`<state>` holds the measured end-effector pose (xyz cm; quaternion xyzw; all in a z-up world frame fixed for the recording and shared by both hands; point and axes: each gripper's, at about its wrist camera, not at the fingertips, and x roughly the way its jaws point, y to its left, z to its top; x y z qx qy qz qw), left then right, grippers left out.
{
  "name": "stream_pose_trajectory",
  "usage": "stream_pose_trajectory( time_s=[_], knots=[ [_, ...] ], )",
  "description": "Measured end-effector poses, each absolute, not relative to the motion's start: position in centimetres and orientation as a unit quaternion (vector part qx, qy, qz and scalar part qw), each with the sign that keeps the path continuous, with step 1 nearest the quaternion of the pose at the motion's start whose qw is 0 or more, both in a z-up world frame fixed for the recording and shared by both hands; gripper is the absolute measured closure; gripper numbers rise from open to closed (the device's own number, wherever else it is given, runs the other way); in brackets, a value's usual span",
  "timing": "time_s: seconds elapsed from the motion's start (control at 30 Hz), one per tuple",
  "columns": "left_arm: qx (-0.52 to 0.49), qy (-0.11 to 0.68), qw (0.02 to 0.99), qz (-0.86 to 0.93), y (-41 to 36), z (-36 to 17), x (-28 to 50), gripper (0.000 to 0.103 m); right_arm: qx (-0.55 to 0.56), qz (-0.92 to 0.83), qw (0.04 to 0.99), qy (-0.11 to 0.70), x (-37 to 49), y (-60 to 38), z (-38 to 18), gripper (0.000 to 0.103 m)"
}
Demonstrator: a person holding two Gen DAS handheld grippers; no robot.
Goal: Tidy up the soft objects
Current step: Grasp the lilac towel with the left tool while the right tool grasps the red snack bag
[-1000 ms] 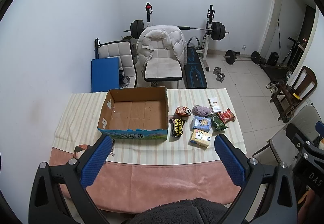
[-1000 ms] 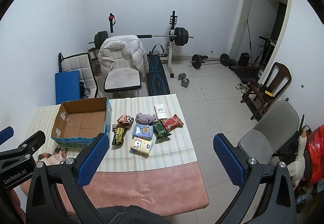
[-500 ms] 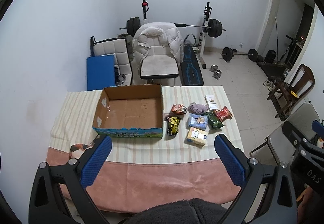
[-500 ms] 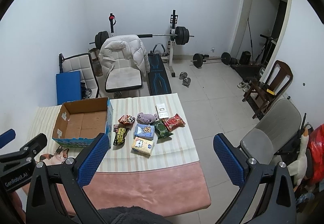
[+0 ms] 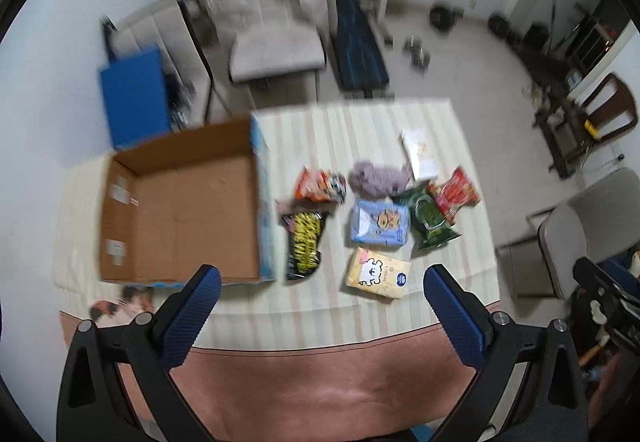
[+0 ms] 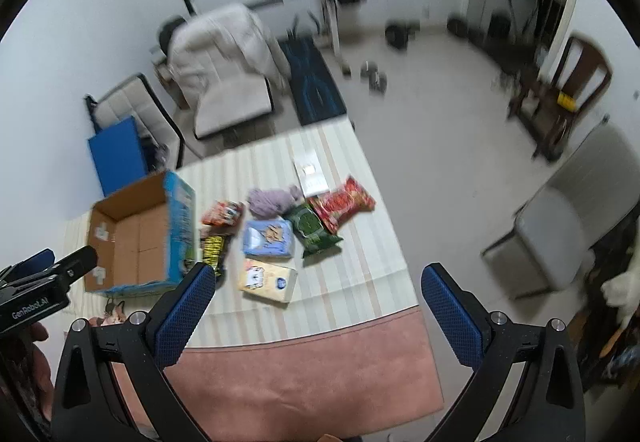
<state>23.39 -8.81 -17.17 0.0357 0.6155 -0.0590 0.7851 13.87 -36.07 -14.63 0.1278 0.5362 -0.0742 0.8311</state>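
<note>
An open, empty cardboard box [image 5: 180, 218] [image 6: 132, 234] sits on the left of the striped table [image 5: 360, 122]. Right of it lie several soft packs: a yellow tissue pack [image 5: 378, 274] [image 6: 268, 280], a blue tissue pack [image 5: 380, 222] [image 6: 269, 238], a purple cloth [image 5: 376, 178] [image 6: 272, 200], a black-and-yellow snack bag [image 5: 302, 242], an orange bag [image 5: 320, 184], a green bag [image 5: 430, 218] [image 6: 314, 230], a red bag [image 5: 456, 194] [image 6: 342, 202] and a white card box [image 5: 420, 154]. My left gripper [image 5: 320, 298] and right gripper [image 6: 316, 294] are open and empty, above the table's near side.
A pink cloth [image 5: 320, 374] covers the table's near edge. Behind the table stand a chair with a white jacket [image 5: 276, 26], a blue pad [image 5: 136, 94] and a weight bench [image 5: 360, 46]. A grey chair [image 6: 572, 222] stands at the right. The left gripper's body [image 6: 36, 294] shows in the right wrist view.
Both grippers have moved forward and down toward the table, so the box and packs look larger. Both views are blurred by the motion. The jaws stay open.
</note>
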Motion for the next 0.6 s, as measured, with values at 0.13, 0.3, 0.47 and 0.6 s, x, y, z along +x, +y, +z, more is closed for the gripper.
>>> stream_pose_trajectory(
  time_s=[0.13,0.3,0.47,0.6],
  knots=[
    [0.001,0.677,0.734,-0.051,-10.6,-24.2,29.4,0.000,0.194,-0.075,0.766,0.608,21.7,-41.3,-24.8,0.000],
    [0.007,0.715,0.698,-0.040,-13.0,-30.8,34.5,0.000,0.249,-0.092,0.712,0.650,29.0,-45.1,-34.7,0.000],
    [-0.015,0.752,0.658,-0.030,-14.5,-35.6,38.4,0.000,0.310,-0.105,0.652,0.684,33.8,-46.0,-42.4,0.000],
    [-0.051,0.779,0.625,-0.027,-14.9,-38.7,40.6,0.000,0.347,-0.113,0.616,0.699,35.7,-45.5,-46.5,0.000]
  ],
)
